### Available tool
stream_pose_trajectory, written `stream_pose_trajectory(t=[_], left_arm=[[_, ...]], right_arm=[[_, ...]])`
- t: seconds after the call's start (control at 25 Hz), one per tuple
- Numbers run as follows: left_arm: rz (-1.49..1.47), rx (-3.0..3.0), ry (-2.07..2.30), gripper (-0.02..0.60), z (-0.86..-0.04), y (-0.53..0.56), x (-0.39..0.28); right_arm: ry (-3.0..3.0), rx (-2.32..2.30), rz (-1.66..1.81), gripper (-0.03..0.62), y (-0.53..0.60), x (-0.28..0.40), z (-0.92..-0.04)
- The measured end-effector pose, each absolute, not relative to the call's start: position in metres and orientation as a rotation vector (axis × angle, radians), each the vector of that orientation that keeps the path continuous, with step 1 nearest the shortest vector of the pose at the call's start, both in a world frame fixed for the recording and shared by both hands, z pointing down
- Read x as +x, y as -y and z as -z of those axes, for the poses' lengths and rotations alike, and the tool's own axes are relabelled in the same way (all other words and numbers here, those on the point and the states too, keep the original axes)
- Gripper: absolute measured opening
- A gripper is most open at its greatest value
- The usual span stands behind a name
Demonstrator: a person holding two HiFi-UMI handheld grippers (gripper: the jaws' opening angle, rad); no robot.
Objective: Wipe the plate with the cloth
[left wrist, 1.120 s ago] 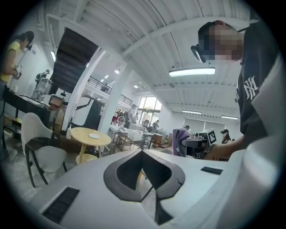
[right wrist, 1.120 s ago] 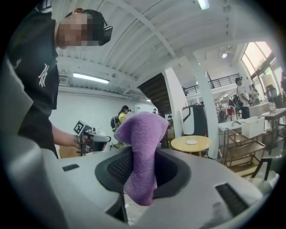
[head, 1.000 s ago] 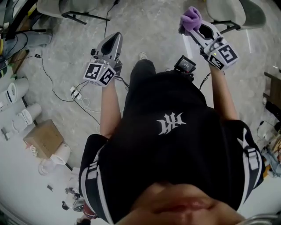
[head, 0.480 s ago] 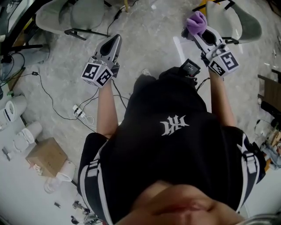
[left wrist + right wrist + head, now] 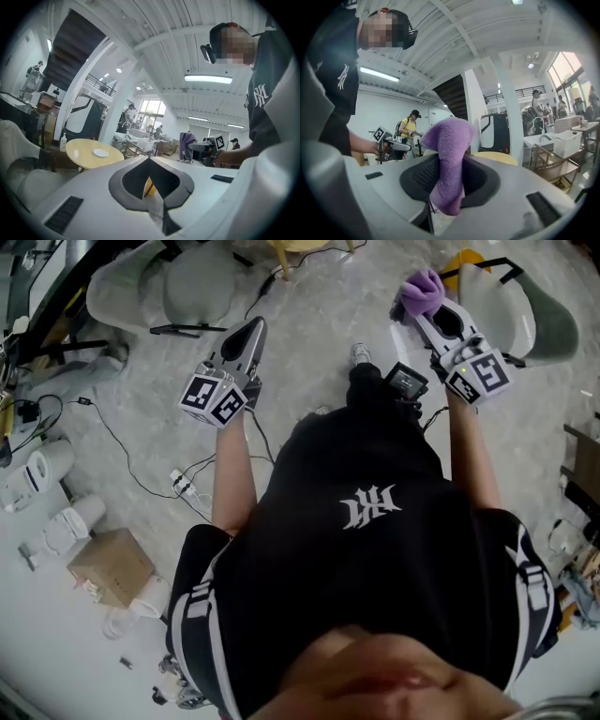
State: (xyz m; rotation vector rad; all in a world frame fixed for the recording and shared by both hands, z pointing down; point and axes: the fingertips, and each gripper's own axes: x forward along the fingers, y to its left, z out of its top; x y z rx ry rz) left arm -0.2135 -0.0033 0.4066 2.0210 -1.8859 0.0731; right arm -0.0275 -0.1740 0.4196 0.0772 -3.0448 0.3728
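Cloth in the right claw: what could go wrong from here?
The cloth is pinched in the right claw with most of it bunched loose above, so it may slip out.
The plate sits unheld on the table; the left claw is shut and empty, so wiping could push it.
Cables trail across the floor: trip risk.

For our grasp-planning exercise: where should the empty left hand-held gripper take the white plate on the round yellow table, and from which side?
Probably the plate by its rim, coming low from the table edge nearest it: it lies flat, so only the rim gives a pinch.
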Motion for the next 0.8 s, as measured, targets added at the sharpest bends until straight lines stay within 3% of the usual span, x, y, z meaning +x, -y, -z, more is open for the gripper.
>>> stream_pose_trajectory(t=[0.44, 0.8], left_arm=[[-0.067, 1.874, 1.994, 0.006, -0.388, 0.142, -0.264], [-0.112, 1.841, 1.969, 0.006, -0.405, 0.166, -0.262]], right_arm=[[3.081, -0.131, -0.406, 0.114, 0.335, -0.106, -0.429], [3.056, -0.153, -0.468, 0.114, 0.355, -0.113, -0.463]])
